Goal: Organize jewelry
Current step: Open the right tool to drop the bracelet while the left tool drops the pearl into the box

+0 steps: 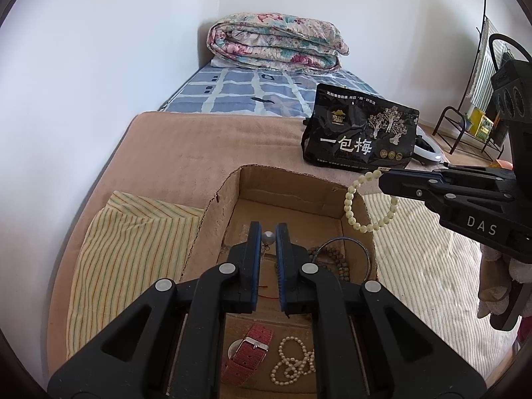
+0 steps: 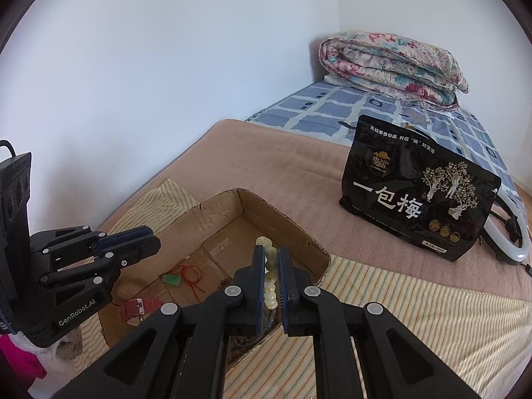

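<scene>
Left gripper is pinching a silver pearl earring over the cardboard box; only its view is showing the red watch strap and pearl strand below. Right gripper is clamping the pale bead bracelet over the box, only its view showing a green pendant; black snack bag standing beyond.

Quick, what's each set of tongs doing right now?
Left tongs: shut on a pearl pendant.
Right tongs: shut on a pale bead bracelet.
</scene>
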`<state>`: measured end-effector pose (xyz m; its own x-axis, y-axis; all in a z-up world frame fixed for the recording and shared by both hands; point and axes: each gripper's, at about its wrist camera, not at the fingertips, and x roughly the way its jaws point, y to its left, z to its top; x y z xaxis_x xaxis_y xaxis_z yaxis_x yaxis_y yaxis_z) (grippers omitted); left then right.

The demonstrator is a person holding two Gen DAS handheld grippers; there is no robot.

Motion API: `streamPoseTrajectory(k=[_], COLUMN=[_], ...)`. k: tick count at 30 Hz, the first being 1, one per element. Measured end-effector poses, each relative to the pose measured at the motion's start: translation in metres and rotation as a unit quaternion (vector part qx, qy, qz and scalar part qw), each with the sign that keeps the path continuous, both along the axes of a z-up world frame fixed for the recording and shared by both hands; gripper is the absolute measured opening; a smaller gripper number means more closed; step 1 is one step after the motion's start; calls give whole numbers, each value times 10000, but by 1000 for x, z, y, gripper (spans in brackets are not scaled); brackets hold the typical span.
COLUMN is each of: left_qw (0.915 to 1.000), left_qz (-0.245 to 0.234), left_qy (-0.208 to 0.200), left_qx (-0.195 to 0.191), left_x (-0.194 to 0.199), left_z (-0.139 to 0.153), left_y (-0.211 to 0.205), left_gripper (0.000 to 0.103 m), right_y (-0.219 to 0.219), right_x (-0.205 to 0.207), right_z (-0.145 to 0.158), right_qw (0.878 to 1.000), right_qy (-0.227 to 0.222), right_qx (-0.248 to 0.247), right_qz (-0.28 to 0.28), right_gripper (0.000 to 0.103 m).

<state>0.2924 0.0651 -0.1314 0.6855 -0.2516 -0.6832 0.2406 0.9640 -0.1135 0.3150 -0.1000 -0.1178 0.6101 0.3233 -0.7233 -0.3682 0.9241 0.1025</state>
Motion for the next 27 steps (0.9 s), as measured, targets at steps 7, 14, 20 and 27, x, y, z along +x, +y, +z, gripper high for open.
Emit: streamPoseTrajectory(k=[7,14,20,27], left_qw=[10000,9999,9999,9998], left_qz=[37,57,56,60], left_qy=[50,91,108,149], left_qx=[-3,-4,8,99], left_x=[4,5,4,-1], left_z=[-3,-5,-6,-7], left_y=[3,4,2,-1], left_gripper=[7,7,7,7], right_y=[1,0,2,-2], right_x=[8,9,7,2], right_z=[-6,-9,-8,-4], right_qw=[10000,9999,9999,10000], right_qy=[76,142,111,51], right_qx=[30,77,57,57], right_qz=[-21,-22,14,-61], right_gripper=[5,5,9,27])
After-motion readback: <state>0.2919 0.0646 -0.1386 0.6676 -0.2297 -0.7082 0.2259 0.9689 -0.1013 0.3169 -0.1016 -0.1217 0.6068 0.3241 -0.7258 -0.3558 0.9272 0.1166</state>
